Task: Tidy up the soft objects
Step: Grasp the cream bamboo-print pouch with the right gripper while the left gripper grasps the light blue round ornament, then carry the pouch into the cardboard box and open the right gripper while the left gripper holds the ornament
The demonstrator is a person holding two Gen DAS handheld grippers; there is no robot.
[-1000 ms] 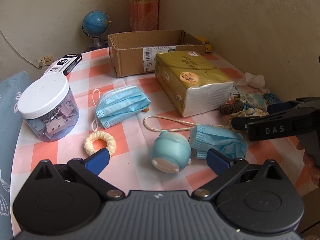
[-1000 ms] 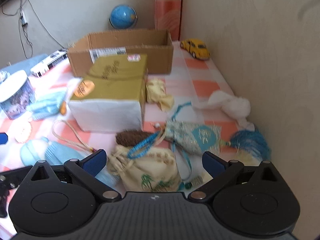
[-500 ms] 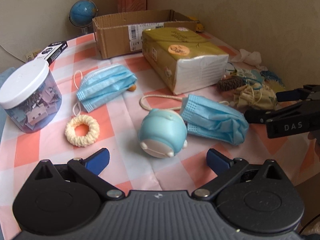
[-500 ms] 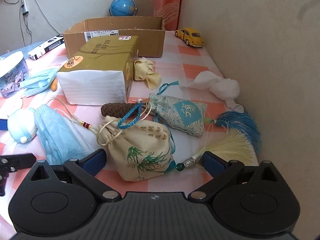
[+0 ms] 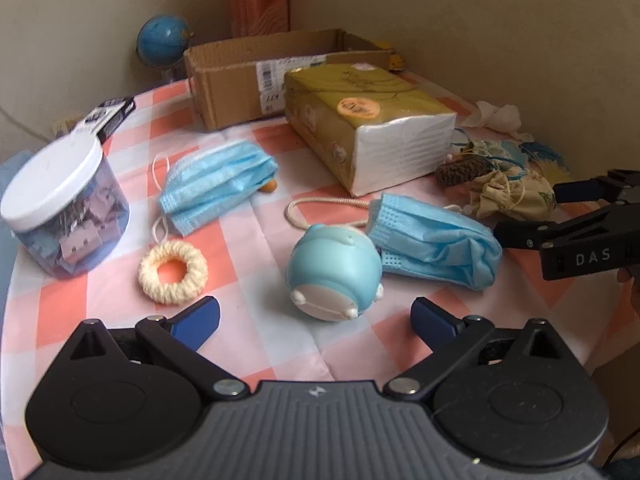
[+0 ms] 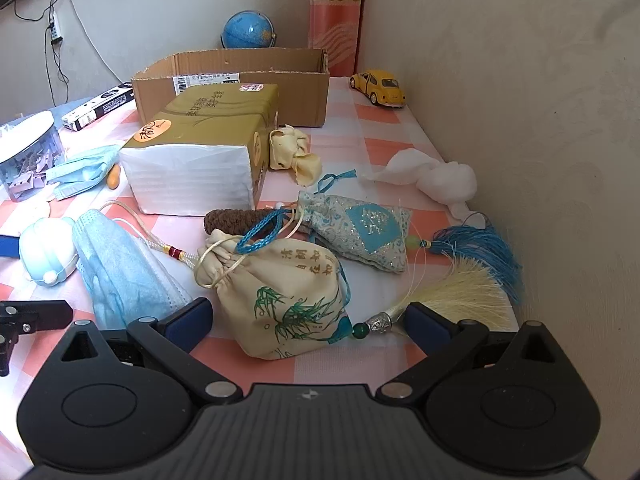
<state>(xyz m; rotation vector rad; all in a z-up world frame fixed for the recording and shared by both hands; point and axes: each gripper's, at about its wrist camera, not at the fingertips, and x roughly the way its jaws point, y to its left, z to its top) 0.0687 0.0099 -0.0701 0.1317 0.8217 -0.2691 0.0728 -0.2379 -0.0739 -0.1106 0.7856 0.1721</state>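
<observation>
Both claws nearer table, jaws apart, empty; two face masks [image 5: 218, 182] [image 5: 434, 246], two pouches [image 6: 286, 300] [image 6: 358, 236].

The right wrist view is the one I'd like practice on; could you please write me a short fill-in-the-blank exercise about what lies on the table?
1. The toy car by the wall is ___ in colour.
2. Behind the cardboard box stands a small blue ___.
3. The cream drawstring pouch lies between the open fingers of the ___ hand-held gripper.
4. The jar of binder clips has a ___ lid.

Answers: yellow; globe; right; white
</observation>
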